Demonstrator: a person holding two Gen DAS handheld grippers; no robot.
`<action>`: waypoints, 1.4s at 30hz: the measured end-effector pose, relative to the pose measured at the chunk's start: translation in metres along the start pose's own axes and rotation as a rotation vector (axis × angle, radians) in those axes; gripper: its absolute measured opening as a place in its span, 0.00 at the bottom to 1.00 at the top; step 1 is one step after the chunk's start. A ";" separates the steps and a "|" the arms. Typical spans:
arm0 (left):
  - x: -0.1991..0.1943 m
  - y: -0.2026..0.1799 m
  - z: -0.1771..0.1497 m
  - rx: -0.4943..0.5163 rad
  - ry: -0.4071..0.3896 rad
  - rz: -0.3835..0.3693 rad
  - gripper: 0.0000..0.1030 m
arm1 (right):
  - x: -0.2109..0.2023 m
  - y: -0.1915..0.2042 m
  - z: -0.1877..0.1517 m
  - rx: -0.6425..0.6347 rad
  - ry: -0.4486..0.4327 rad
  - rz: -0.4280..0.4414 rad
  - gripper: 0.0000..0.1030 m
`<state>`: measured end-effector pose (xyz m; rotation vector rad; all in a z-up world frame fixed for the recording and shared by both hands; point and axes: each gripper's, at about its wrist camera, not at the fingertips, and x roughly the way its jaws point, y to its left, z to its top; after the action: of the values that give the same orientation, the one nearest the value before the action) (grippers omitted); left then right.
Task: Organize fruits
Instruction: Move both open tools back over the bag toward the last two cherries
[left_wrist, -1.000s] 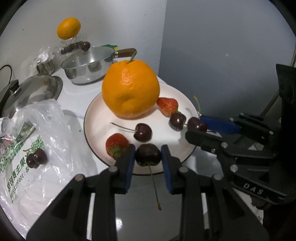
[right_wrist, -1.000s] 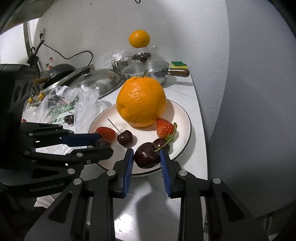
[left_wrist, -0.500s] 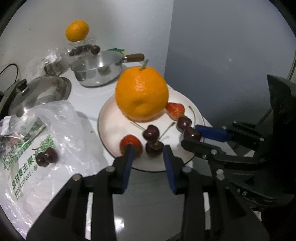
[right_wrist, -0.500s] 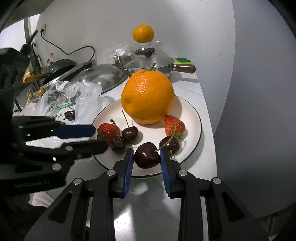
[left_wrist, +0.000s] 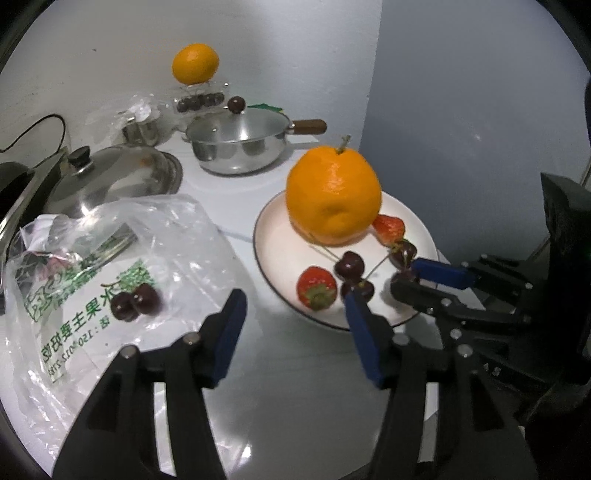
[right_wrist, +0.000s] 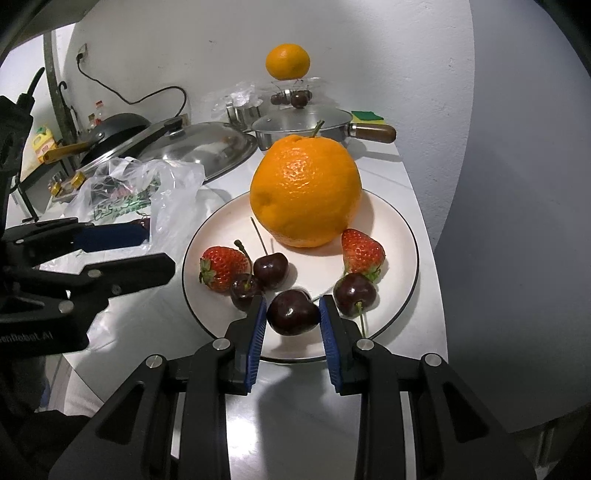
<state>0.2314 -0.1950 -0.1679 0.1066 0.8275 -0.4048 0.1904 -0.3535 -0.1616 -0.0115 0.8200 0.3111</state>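
On the glossy white surface (right_wrist: 417, 206) stands one round white plate with a thin dark rim (right_wrist: 402, 236), and on it one large orange with a short green stalk (right_wrist: 306, 192), two red strawberries and four dark cherries. The strawberries lie apart: one at the plate's left (right_wrist: 221, 266), one to the right beside the orange (right_wrist: 362, 251). Two cherries touch beside the left strawberry (right_wrist: 271, 267) (right_wrist: 243, 291), one sits below the right strawberry (right_wrist: 354, 293), and one is at the near rim (right_wrist: 293, 312).

The right hand-held gripper (right_wrist: 291, 321) is nearly closed, its blue pads pressing that near-rim cherry on both sides. The left hand-held gripper (left_wrist: 291, 332) has its jaws opening with nothing between them, above the bare surface between plate and bag.

The left view alone shows clearly two more cherries (left_wrist: 135, 302) lying in the crumpled clear plastic bag with green print (left_wrist: 110, 258); the right view shows only a sliver of them. Both views show one smaller orange (left_wrist: 195, 68) perched by the wall, one lidded steel pan with a wooden handle (left_wrist: 240, 147) and one steel domed lid (left_wrist: 122, 177). Only the right view reaches one black pan (right_wrist: 110, 136) at far left.
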 end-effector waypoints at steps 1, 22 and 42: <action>-0.001 0.001 0.000 -0.001 -0.001 0.001 0.56 | 0.000 0.001 0.001 0.002 0.001 0.004 0.32; -0.028 0.041 -0.017 -0.070 -0.034 0.031 0.56 | -0.010 0.048 0.016 -0.064 -0.025 0.010 0.36; -0.059 0.099 -0.032 -0.152 -0.077 0.061 0.63 | -0.001 0.108 0.035 -0.136 -0.022 0.037 0.36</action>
<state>0.2119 -0.0779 -0.1523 -0.0249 0.7743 -0.2859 0.1854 -0.2456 -0.1251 -0.1203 0.7771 0.4011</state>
